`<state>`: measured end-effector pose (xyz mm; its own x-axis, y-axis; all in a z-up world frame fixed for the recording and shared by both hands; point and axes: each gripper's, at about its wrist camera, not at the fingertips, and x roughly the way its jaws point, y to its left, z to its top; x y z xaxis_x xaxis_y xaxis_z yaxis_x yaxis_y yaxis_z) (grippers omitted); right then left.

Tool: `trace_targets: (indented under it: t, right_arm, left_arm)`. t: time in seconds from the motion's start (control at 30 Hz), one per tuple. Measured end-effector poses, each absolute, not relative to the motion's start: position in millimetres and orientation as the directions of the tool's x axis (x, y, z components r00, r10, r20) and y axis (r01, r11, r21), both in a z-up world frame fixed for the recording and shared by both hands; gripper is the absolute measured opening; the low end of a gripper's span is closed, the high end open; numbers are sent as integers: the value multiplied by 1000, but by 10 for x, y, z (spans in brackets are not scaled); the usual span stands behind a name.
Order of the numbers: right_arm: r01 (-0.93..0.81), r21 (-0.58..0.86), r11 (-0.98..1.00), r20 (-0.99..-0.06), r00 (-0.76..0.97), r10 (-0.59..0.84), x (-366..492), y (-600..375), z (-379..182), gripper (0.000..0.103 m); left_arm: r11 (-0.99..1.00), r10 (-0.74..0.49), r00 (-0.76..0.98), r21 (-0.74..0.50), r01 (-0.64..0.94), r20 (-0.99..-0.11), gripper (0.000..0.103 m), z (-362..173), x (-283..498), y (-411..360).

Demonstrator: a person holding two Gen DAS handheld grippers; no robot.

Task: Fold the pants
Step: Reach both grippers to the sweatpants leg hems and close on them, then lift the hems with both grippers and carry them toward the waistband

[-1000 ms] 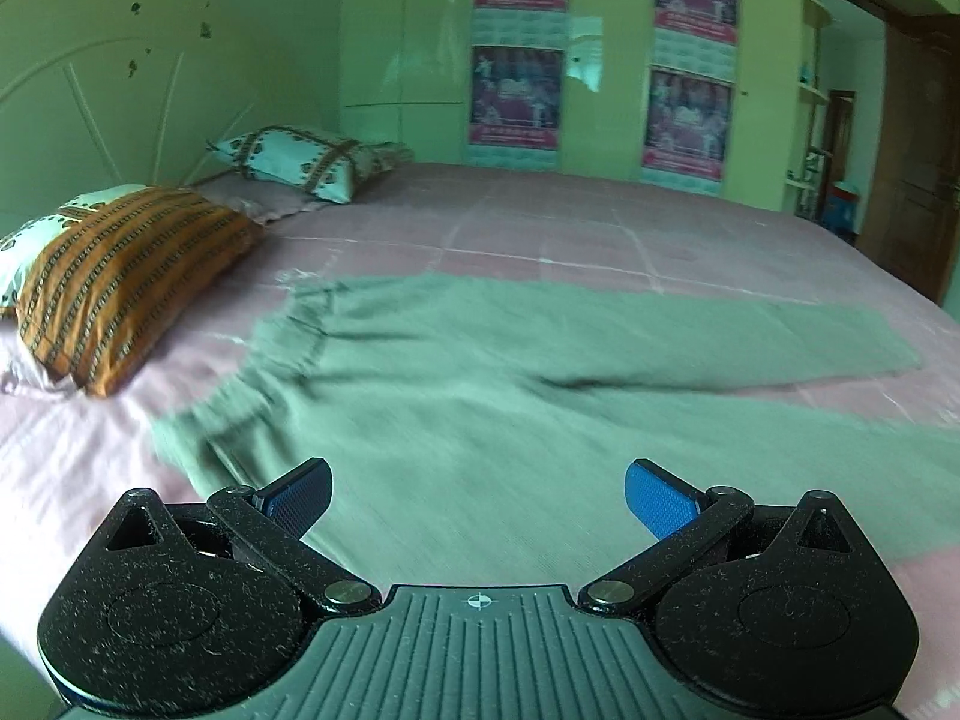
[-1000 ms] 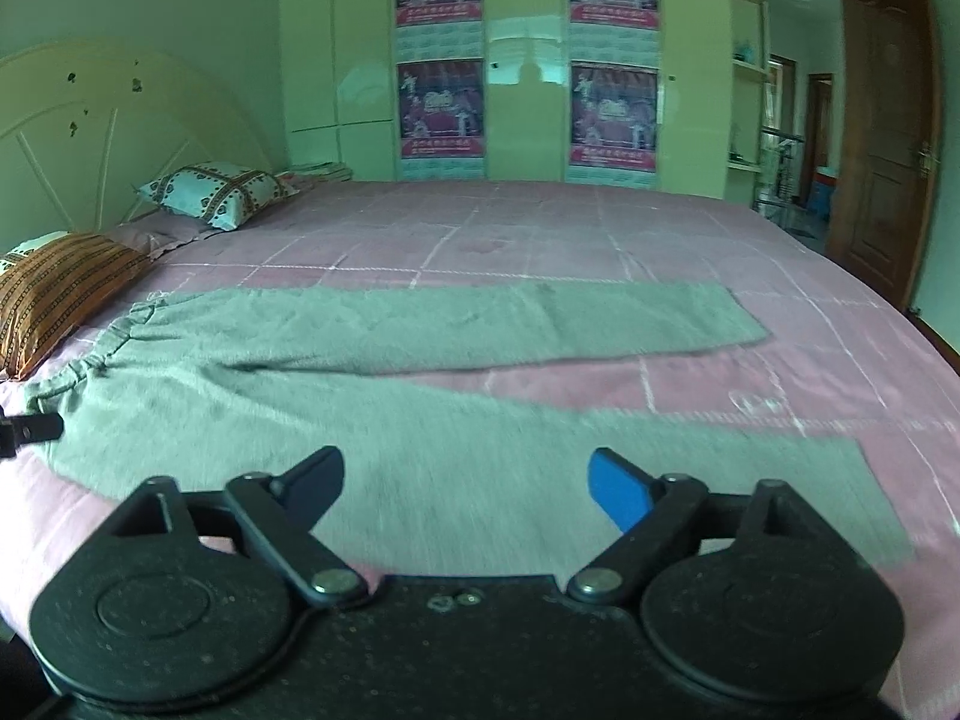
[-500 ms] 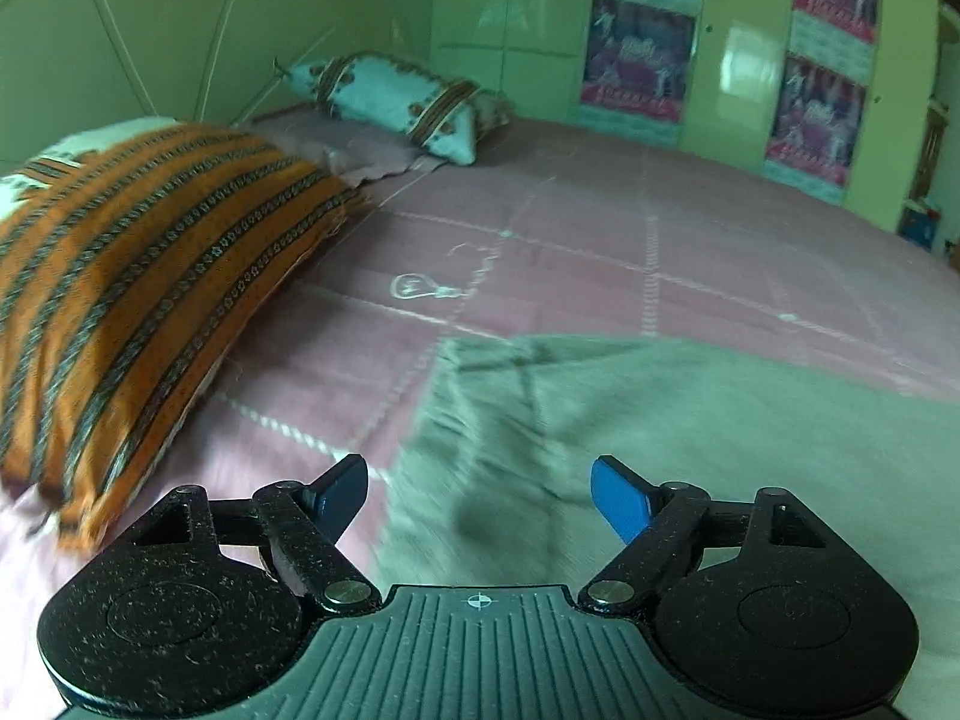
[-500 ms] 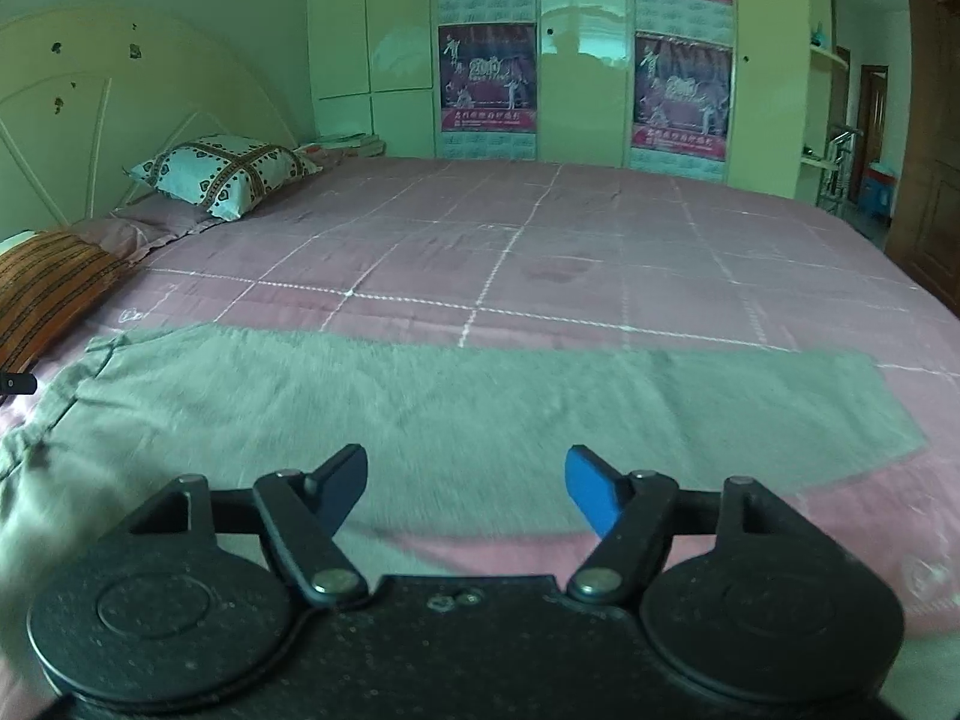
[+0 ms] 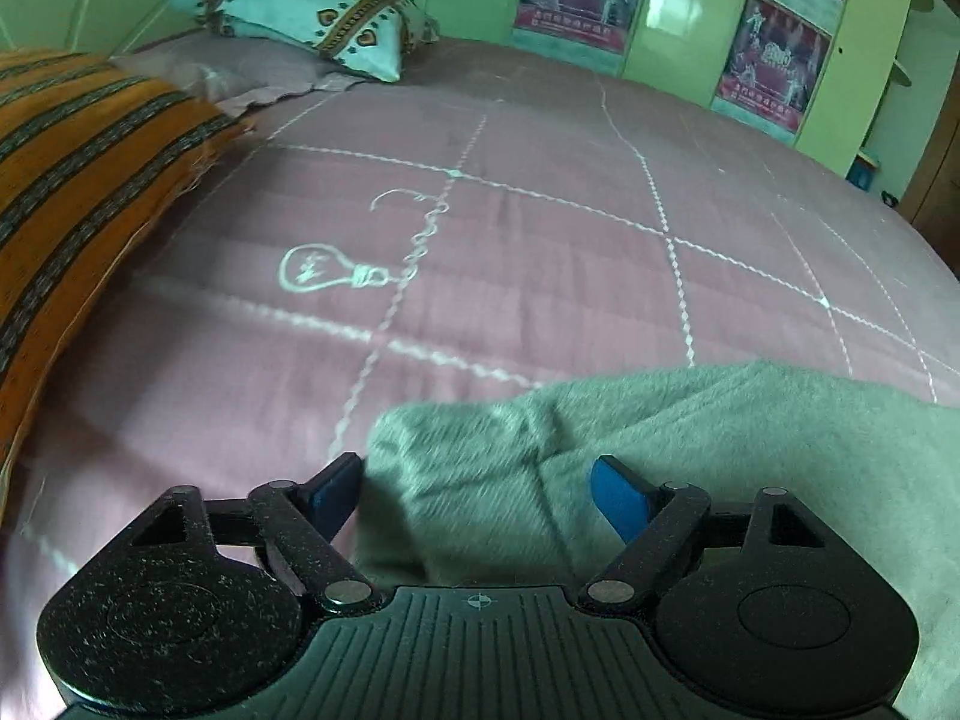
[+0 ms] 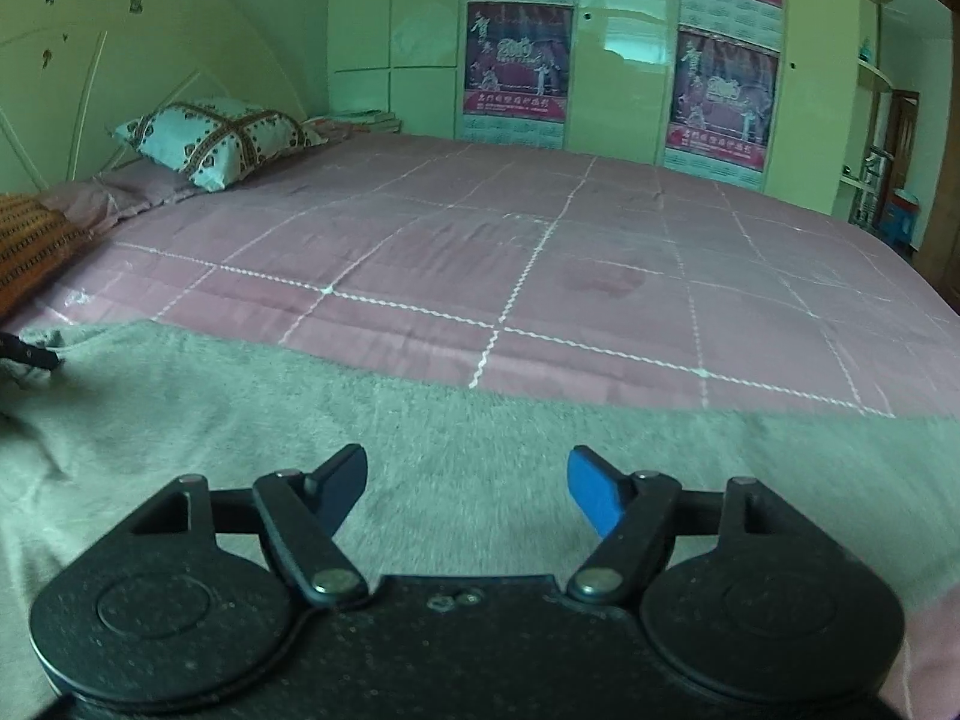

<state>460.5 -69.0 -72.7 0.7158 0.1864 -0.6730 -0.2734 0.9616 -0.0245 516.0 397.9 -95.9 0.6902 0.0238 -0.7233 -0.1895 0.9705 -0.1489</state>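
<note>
Two hand-held grippers hover over grey pants [image 5: 690,450] spread on a pink bed [image 5: 540,252].

Left hand-held gripper [image 5: 477,483] stands wide apart over a rumpled corner of the cloth, low centre of its frame; right hand-held gripper [image 6: 468,483], jaws also apart, sits above flat fabric filling the lower half of its view. Neither grips anything. Soft, limp and fleecy, the pants look light and likely to sag; pinching the outer edge near the corner seems the surest hold.
</note>
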Motion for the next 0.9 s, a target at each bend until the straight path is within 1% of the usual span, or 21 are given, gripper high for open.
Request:
trace_targets:
  t: [0.07, 0.13, 0.17, 0.2, 0.27, 0.33, 0.43, 0.47, 0.5, 0.53, 0.57, 0.6, 0.63, 0.7, 0.73, 0.77, 0.8, 0.83, 0.87, 0.9]
  right_arm:
    - [-294, -42, 955, -672, 716, 191, 4750, -631, -769, 67]
    - [-320, -47, 946, -680, 704, 204, 4913, -592, -797, 66]
    - [-330, -48, 943, -684, 698, 210, 4983, -577, -804, 65]
    - [-345, -51, 937, -688, 693, 218, 5054, -565, -809, 65]
    - [-378, -57, 924, -696, 679, 235, 5161, -539, -815, 64]
    - [-416, -61, 907, -703, 663, 257, 5245, -510, -822, 63]
    - [-474, -92, 876, -735, 626, 262, 5352, -416, -901, 59]
    - [-499, -107, 860, -751, 607, 259, 5385, -381, -949, 56]
    - [-518, -123, 846, -765, 592, 252, 5411, -355, -999, 51]
    - [-536, -144, 832, -777, 582, 241, 5433, -327, -1046, 49]
    - [-553, -165, 816, -784, 576, 232, 5454, -300, -1097, 49]
    - [-559, -172, 811, -783, 577, 232, 5479, -285, -1123, 50]
    - [-557, -166, 814, -783, 576, 234, 5501, -283, -1131, 51]
    - [-539, -125, 833, -794, 558, 242, 5560, -300, -1145, 51]
    - [-530, -105, 842, -797, 551, 247, 5571, -313, -1156, 51]
    - [-523, -93, 847, -799, 547, 250, 5569, -315, -1166, 50]
    - [-529, -85, 844, -801, 540, 258, 5552, -324, -1169, 39]
    - [-539, -75, 839, -802, 532, 270, 5533, -308, -1160, 28]
    - [-543, -99, 834, -805, 536, 254, 5504, -263, -1145, 9]
    - [-550, -123, 826, -807, 540, 239, 5492, -228, -1135, 0]
  left_arm:
    - [972, 25, 677, -141, -189, -735, 82, -951, 5237, 3941]
    - [973, 21, 678, -140, -182, -735, 61, -930, 5238, 3938]
    - [972, 1, 689, -162, -172, -725, 41, -905, 5204, 3949]
    - [966, -23, 696, -195, -169, -718, 35, -883, 5161, 3960]
    - [976, -22, 704, -170, -140, -710, 28, -861, 5132, 3914]
    - [979, -18, 715, -156, -128, -699, 26, -849, 5070, 3871]
    - [974, -34, 726, -186, -131, -687, 25, -847, 5037, 3924]
    - [972, -40, 727, -195, -131, -685, 25, -844, 5035, 3940]
    - [971, -44, 725, -199, -130, -688, 25, -846, 5042, 3951]
    - [971, -47, 717, -199, -129, -695, 25, -855, 5062, 3957]
    - [971, -48, 705, -198, -132, -707, 29, -870, 5096, 3966]
    - [973, -34, 703, -184, -140, -710, 39, -876, 5120, 3964]
    - [975, -8, 702, -161, -153, -712, 42, -882, 5149, 3961]
    - [972, -7, 702, -169, -162, -712, 43, -915, 5182, 3979]
    - [970, -6, 703, -175, -168, -711, 43, -941, 5191, 3989]
    - [970, -6, 707, -177, -168, -707, 34, -959, 5187, 3989]
    - [968, -12, 712, -187, -168, -702, 29, -968, 5179, 3990]
    - [967, -10, 716, -188, -170, -698, 27, -964, 5171, 3975]
    - [971, -2, 722, -175, -165, -692, 25, -950, 5156, 3944]
    - [973, 8, 728, -161, -162, -685, 23, -930, 5139, 3913]
